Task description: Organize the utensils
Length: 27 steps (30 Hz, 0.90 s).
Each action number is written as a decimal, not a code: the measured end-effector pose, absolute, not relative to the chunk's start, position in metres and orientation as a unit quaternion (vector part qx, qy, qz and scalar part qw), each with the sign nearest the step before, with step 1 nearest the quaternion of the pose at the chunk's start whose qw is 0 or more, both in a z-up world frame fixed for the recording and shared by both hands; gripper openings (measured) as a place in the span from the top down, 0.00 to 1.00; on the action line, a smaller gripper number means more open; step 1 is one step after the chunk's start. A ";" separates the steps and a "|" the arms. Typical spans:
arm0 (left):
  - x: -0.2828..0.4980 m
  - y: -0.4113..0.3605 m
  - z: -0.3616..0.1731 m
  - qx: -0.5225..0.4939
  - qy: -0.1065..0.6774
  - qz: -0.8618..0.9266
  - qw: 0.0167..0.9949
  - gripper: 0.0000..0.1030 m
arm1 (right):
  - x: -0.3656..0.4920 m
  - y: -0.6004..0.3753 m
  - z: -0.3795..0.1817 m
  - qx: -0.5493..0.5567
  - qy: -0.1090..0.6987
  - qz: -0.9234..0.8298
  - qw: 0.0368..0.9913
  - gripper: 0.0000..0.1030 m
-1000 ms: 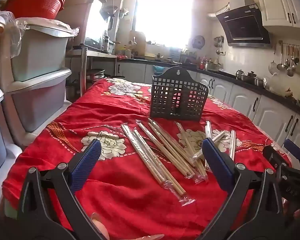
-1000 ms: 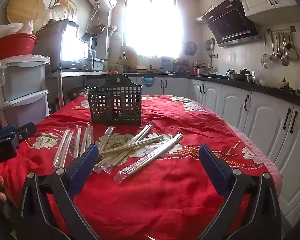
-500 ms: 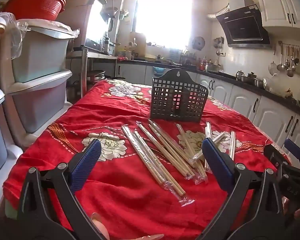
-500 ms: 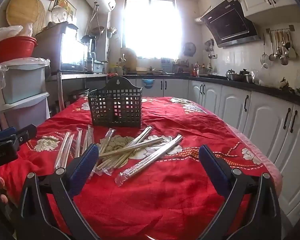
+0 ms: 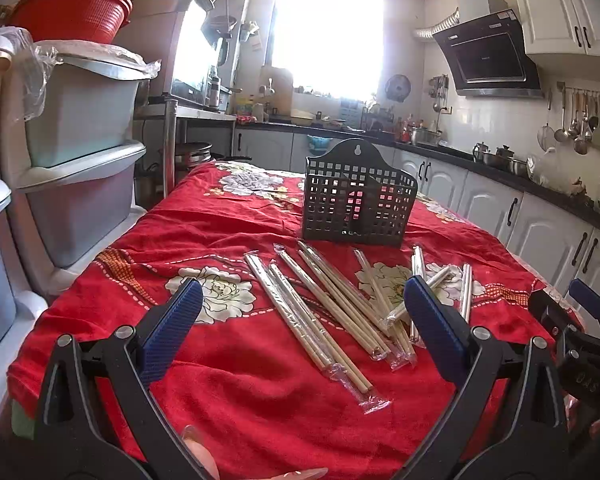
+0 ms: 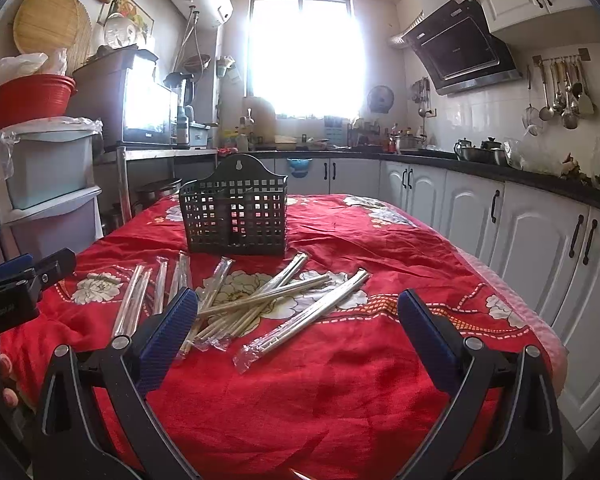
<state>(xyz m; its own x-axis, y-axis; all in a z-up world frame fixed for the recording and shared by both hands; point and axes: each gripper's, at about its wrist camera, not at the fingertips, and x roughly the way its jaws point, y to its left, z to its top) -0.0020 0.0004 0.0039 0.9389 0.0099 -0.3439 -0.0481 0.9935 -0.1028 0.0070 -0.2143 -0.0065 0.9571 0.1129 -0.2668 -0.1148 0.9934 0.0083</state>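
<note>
A long table under a red flowered cloth point(image 5: 228, 368) fills the middle of the kitchen, with white base cabinets point(image 6: 540, 248) running along its right side and stacked grey storage bins point(image 5: 80, 152) topped by a red basin point(image 5: 72, 10) on its left. A range hood point(image 6: 460, 48) hangs on the right wall, ladles point(image 6: 560, 96) on a rail beside it.

Toward the far end of the cloth stands a black lattice caddy point(image 5: 358, 200) (two compartments, a divider down the middle); light comes through its holes and I can make out nothing inside.

In front of it, chopsticks in clear sleeves point(image 5: 340, 304) lie scattered flat, some crossing, a few pairs well to either side of the heap. Nothing stands between them and the grippers.

The left gripper point(image 5: 300, 320) hangs over the near edge, its blue-padded jaws spread wide, touching nothing. The right gripper point(image 6: 296, 324) is likewise wide apart and holds nothing, hovering short of the heap.
</note>
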 end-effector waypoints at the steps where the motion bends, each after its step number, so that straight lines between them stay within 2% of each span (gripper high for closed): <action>1: -0.002 0.000 0.004 -0.055 0.174 0.014 0.983 0.10 | 0.007 -0.214 -0.007 -0.004 0.135 0.058 0.989 0.06; 27: -0.002 0.002 0.007 -0.051 0.172 0.015 0.984 0.10 | 0.005 -0.214 -0.005 0.002 0.131 0.061 0.989 0.06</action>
<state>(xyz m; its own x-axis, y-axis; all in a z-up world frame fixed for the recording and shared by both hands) -0.0015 0.0023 0.0067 0.9402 0.0114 -0.3405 -0.0469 0.9943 -0.0961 0.0053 -0.2142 -0.0049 0.9581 0.1219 -0.2594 -0.1208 0.9925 0.0200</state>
